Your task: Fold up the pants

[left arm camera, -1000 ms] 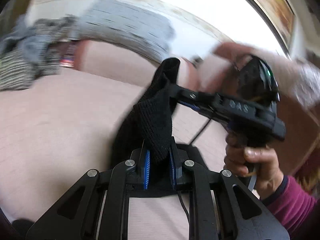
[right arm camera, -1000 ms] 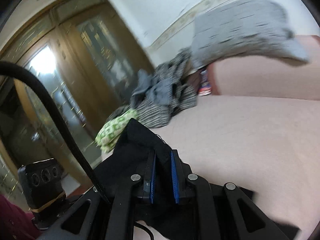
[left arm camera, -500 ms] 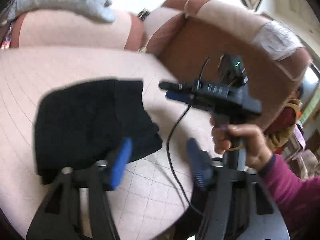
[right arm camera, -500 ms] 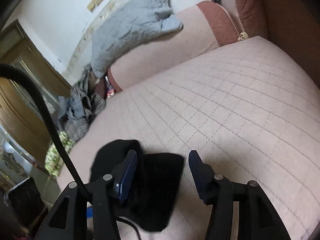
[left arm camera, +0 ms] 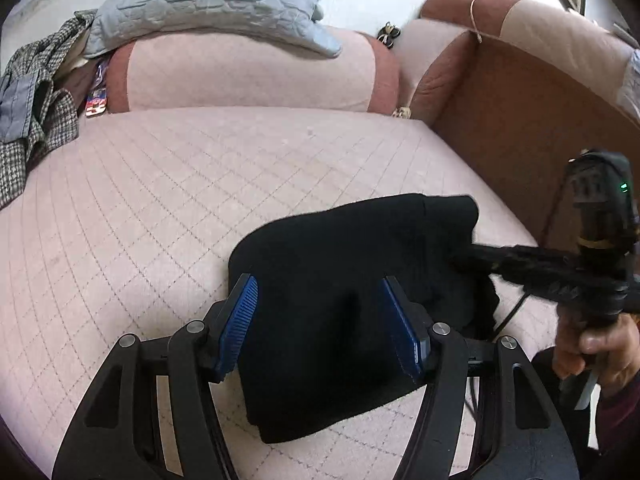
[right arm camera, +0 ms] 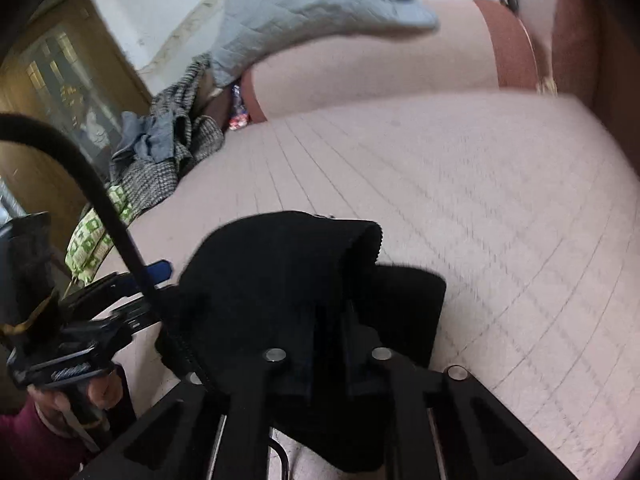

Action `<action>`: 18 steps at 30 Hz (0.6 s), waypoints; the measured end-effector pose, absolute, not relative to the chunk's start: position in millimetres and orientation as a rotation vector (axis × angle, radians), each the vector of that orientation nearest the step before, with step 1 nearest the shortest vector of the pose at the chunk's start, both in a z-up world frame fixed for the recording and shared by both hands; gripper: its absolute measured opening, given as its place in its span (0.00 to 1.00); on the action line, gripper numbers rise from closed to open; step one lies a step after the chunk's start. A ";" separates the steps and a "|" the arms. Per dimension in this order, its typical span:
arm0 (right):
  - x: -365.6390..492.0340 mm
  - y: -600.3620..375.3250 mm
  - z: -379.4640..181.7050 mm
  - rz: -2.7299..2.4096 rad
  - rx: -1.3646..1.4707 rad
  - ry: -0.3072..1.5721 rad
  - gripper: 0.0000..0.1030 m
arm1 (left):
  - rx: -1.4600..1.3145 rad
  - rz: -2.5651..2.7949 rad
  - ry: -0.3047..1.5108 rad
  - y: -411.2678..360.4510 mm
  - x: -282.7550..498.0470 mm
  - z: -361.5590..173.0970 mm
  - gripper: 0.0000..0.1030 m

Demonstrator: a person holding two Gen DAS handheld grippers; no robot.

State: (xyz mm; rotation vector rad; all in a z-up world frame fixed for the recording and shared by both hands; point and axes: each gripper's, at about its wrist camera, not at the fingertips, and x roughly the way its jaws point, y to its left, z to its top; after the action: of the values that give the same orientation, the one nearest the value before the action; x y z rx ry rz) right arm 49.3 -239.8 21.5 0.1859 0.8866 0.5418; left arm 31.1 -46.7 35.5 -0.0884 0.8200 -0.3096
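left wrist view shows my left gripper [left arm camera: 318, 322] open over the folded black pants [left arm camera: 352, 304], my right gripper [right arm camera: 328, 344] having just closed on their three o'clock edge, likely for a last fold.

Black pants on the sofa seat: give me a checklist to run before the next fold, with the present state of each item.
1. Black pants lie on the quilted sofa seat, not hanging: ok.
2. Left tool open, pads clear of the cloth: ok.
3. Right tool shut on the pants' edge: ok; its jaws have just been closing on the cloth.
4. Bundle flat and square: not ok, its top layer bulges.
5. Cable clear of the pants: not ok, it runs along their right edge.
6. Number of layers gripped: cannot tell.
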 end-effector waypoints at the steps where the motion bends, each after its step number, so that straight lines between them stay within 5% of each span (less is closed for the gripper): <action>1: 46.2 -247.5 28.9 0.537 0.193 0.862 0.08 | -0.089 -0.315 0.809 -47.5 30.2 37.4 0.61; 8: 41.2 -261.6 -4.1 0.476 0.176 0.983 0.08 | -0.092 -0.307 0.876 -61.3 45.8 7.6 0.61; 18: 25.5 -273.0 54.3 0.521 0.231 0.838 0.12 | -0.112 -0.262 0.837 -56.4 38.2 27.4 0.61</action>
State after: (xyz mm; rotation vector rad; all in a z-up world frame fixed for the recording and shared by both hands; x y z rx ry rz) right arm 25.5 -273.0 54.3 0.2305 0.8380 0.5210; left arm 38.2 -56.4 27.4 -0.1124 0.8370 -0.2617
